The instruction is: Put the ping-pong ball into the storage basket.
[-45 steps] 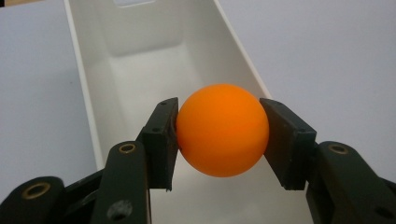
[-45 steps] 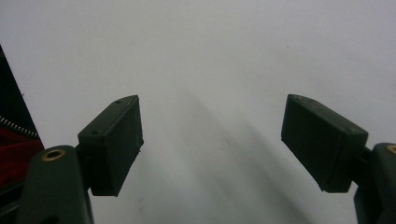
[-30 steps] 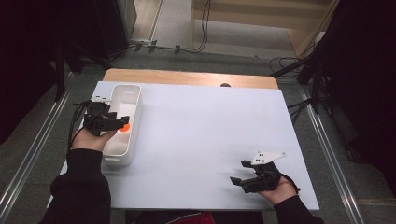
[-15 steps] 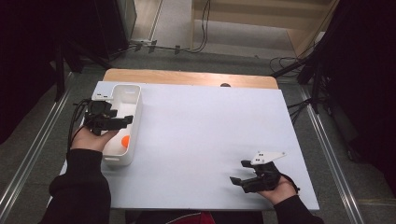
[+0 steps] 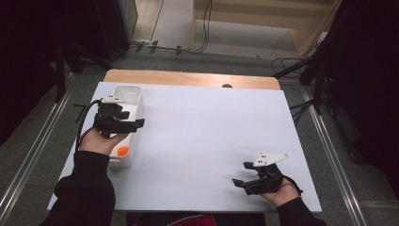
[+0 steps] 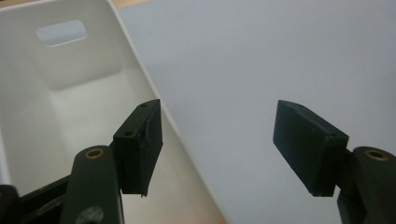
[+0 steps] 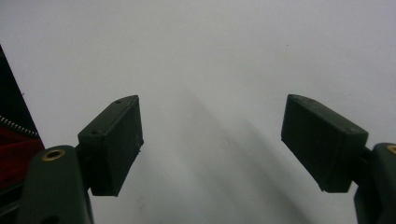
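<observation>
A small orange ball (image 5: 123, 151) lies in the near end of a long white bin (image 5: 133, 94) at the table's left edge. My left gripper (image 5: 135, 120) hovers over the middle of the bin, past the ball, pointing right. Its jaws have just been opening and nothing is between them. In the left gripper view the left gripper (image 6: 219, 135) straddles the bin's right wall (image 6: 154, 93), with the bin's bare floor below. My right gripper (image 5: 240, 173) rests open at the table's near right, pointing left. The right gripper (image 7: 212, 140) has bare white tabletop between its jaws.
The white tabletop (image 5: 207, 127) spreads between the two hands. A wooden strip (image 5: 188, 77) runs along its far edge. Metal rails and dark stands flank the table on both sides.
The orange ball has left the left gripper's jaws and dropped into the bin's near end. The left jaws have opened and the hand has shifted slightly. The right hand has kept still.
</observation>
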Motion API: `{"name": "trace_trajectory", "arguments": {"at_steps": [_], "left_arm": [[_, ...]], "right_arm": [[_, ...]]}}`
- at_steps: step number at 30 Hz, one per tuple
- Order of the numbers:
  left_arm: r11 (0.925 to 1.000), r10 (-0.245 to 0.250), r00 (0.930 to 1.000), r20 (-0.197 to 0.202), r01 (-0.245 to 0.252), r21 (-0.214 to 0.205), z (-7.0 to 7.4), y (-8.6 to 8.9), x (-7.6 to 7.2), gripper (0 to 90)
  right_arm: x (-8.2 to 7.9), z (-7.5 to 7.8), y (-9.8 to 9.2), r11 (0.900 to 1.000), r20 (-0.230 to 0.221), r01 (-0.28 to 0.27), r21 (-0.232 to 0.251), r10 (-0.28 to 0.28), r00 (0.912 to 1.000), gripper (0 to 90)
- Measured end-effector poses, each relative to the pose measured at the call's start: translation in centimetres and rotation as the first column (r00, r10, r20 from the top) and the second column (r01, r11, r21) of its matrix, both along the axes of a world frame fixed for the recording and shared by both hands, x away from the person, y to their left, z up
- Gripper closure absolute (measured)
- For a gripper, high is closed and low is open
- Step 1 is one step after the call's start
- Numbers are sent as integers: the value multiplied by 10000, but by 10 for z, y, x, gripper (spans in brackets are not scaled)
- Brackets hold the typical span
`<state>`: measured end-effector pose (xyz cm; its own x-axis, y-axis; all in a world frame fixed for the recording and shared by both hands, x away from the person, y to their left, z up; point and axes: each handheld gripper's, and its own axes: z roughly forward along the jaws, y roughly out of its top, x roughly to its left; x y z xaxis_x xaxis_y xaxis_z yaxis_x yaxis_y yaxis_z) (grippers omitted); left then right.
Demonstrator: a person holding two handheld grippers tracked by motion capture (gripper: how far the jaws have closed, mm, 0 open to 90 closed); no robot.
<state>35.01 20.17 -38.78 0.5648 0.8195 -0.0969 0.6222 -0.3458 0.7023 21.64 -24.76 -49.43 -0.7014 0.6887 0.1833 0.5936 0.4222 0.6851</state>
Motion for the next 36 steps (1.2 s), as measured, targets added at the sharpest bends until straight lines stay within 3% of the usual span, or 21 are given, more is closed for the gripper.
{"name": "trace_trajectory", "arguments": {"at_steps": [6, 22, 32, 36], "left_arm": [[9991, -287, 9994, -170, 281, -308, -1, -7, -3, 333], [9930, -1111, 9925, -503, 1088, -456, -8, -27, -5, 333], [9810, -1876, 9812, -459, 1848, -588, -12, -40, -10, 330], [9718, -2250, 9725, -596, 2196, -854, -14, -44, -10, 244]], "right_arm": [[0, 0, 0, 10000, 2, -2, 13, 2, 10000, 193], [0, 0, 0, 10000, 15, -33, 20, 33, 10000, 193], [0, 0, 0, 10000, 7, -39, 10, 39, 10000, 193], [0, 0, 1, 10000, 0, -18, 22, 18, 10000, 193]]}}
